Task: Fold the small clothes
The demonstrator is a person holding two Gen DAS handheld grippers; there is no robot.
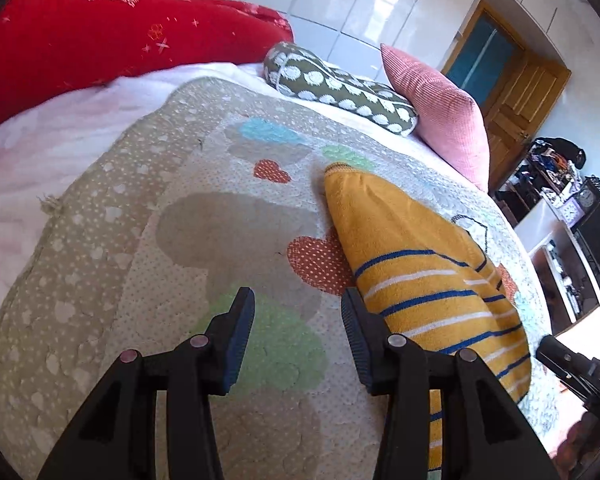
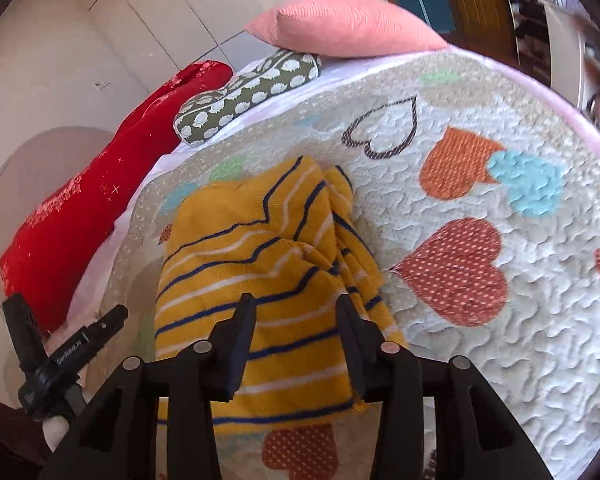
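mustard-yellow fleece garment with navy and white stripes (image 2: pixel 260 280) lies folded on heart-print quilted mat (image 2: pixel 480 208); left gripper (image 1: pixel 298 322) open beside it, right gripper (image 2: pixel 296 326) open above it, neither gripping.

Right gripper (image 2: pixel 296 312) above garment (image 2: pixel 256 280), jaws apart, nothing between them. Garment yellow with navy and white stripes, lying folded and rumpled on quilt (image 2: pixel 480 340). Quilt pale, stitched, patterned with orange, blue, green hearts, spread over bed. Green dotted bolster (image 2: pixel 244 96) at quilt's far edge, pink pillow (image 2: pixel 348 24) just behind it, red pillow (image 2: pixel 84 208) along bed's left side. Left gripper (image 2: pixel 60 356) low at left edge, beside garment; its jaw state unclear.
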